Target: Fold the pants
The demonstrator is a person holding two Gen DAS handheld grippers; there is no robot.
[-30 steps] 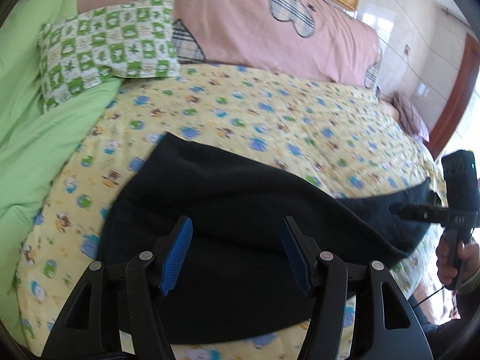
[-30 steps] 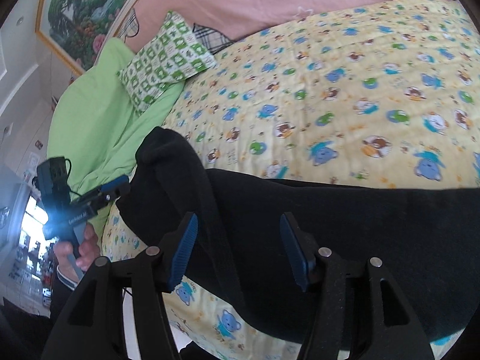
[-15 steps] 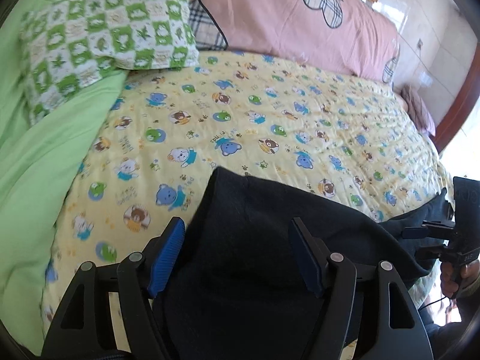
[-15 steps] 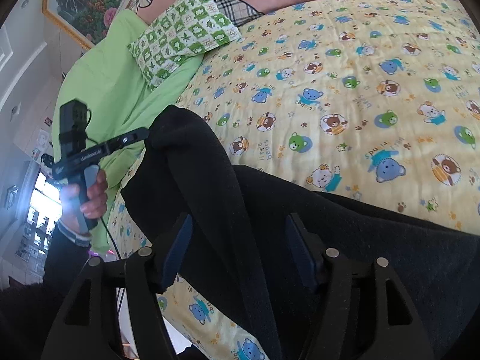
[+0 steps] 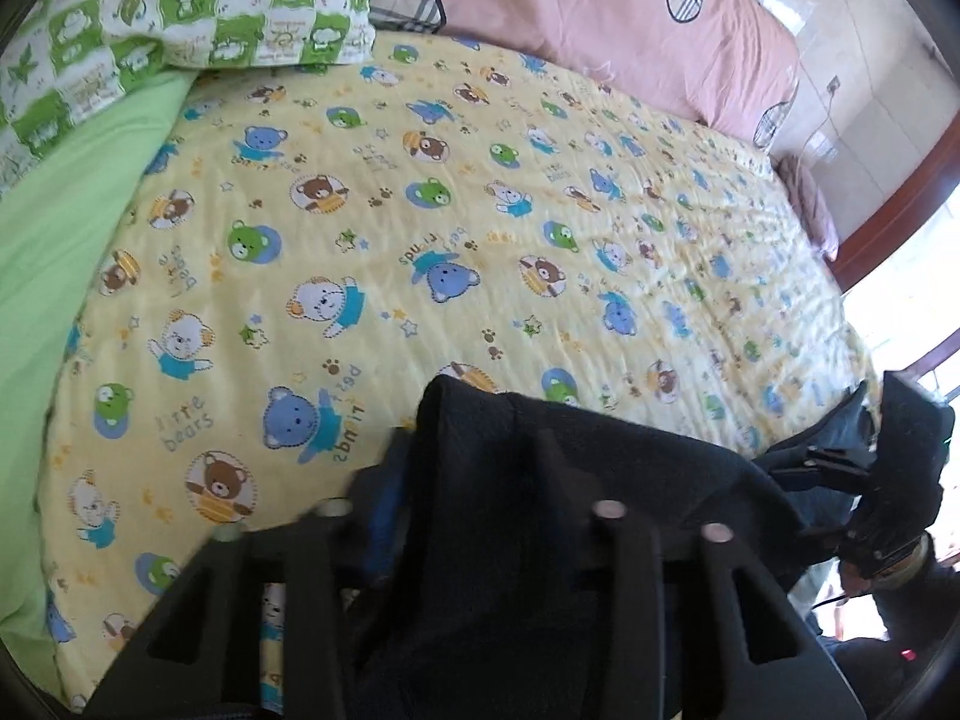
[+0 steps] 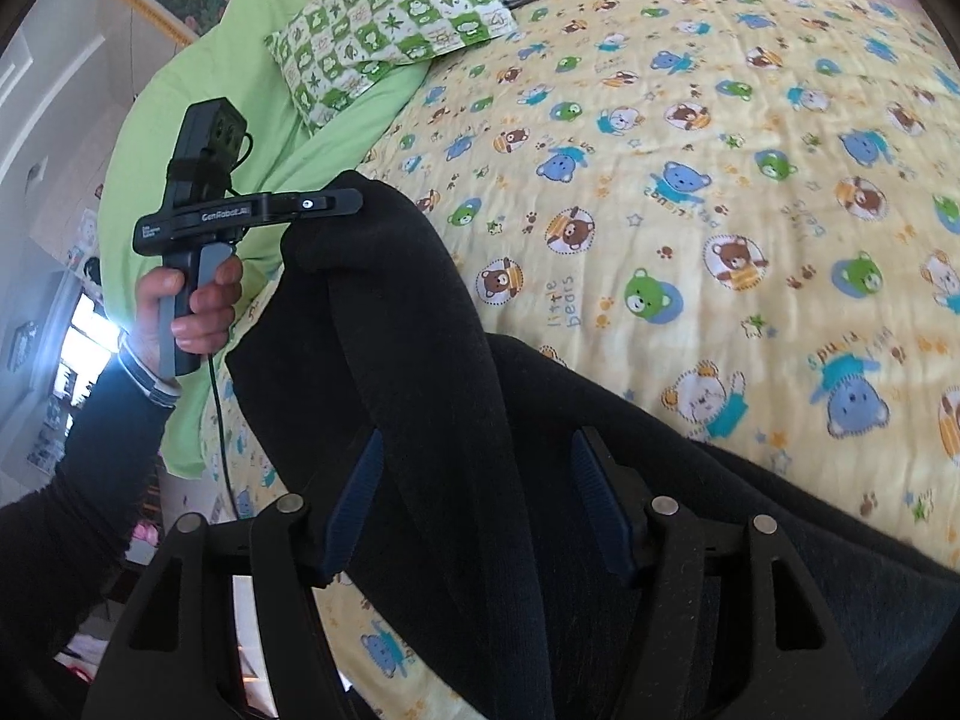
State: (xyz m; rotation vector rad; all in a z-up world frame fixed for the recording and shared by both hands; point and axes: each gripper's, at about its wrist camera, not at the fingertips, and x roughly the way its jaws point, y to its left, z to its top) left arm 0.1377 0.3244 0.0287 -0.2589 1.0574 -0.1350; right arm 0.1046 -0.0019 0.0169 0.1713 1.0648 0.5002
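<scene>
Left tool (image 5: 474, 480) grips dark pants (image 5: 540, 540) above bedsheet (image 5: 420, 210).

Black pants (image 5: 540, 510) hide the left tool's (image 5: 474, 480) blurred fingertips

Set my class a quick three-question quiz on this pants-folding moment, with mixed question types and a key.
1. True or false: the pants lie wholly flat on the bear-print sheet.
2. The left gripper is: A open, B shut on the pants.
3. Fill in: the checked pillow is white and ____.
Key: 1 false; 2 B; 3 green.
</scene>
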